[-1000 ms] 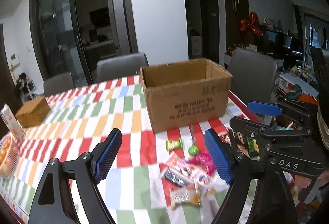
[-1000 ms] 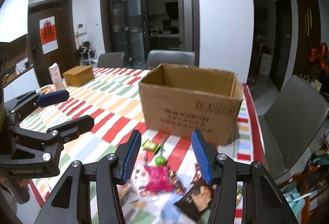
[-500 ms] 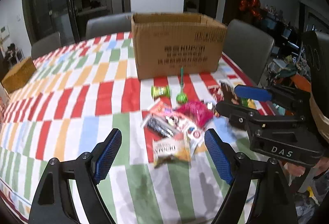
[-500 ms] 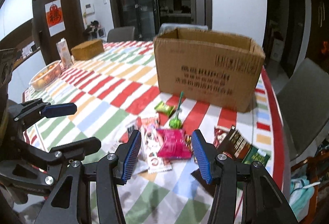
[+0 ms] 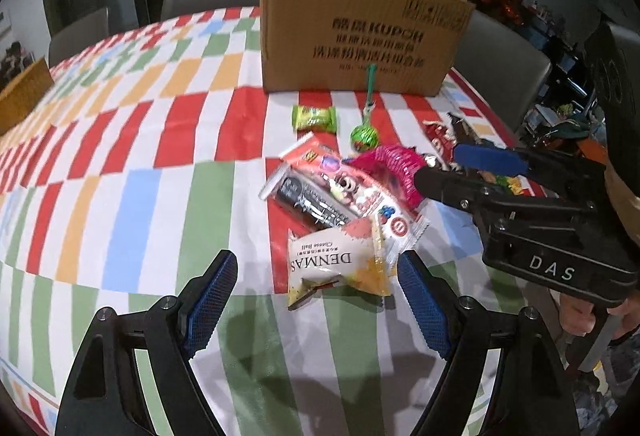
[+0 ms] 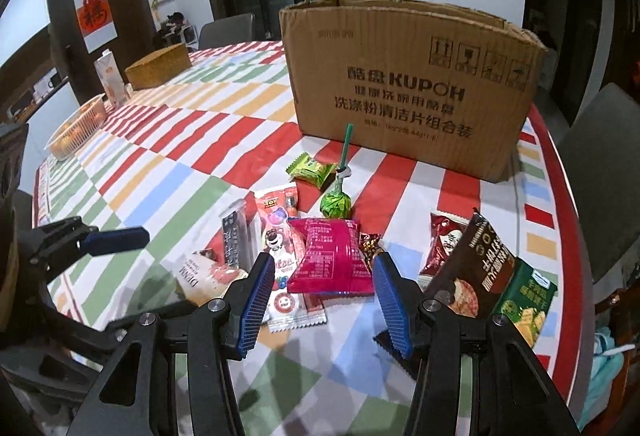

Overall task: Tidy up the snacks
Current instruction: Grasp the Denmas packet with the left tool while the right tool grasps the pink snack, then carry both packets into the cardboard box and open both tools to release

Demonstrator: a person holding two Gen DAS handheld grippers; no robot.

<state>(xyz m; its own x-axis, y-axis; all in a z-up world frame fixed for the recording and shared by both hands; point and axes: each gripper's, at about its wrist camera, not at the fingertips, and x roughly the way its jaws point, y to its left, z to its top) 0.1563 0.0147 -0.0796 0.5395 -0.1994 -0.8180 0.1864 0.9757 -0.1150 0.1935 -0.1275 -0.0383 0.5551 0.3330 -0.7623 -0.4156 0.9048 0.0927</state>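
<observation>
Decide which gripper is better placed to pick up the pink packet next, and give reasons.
Right. The right gripper is open with the pink packet directly between its fingertips; the left gripper faces the white packet.

An open brown cardboard box with black print stands upright on the striped counter. In front of it lie a green wrapped candy and a green lollipop, its stick pointing toward the box. Nearer lie a magenta foil packet, a white DENMAS pouch, a dark brown snack bag and a green packet, loosely clustered and partly overlapping.
</observation>
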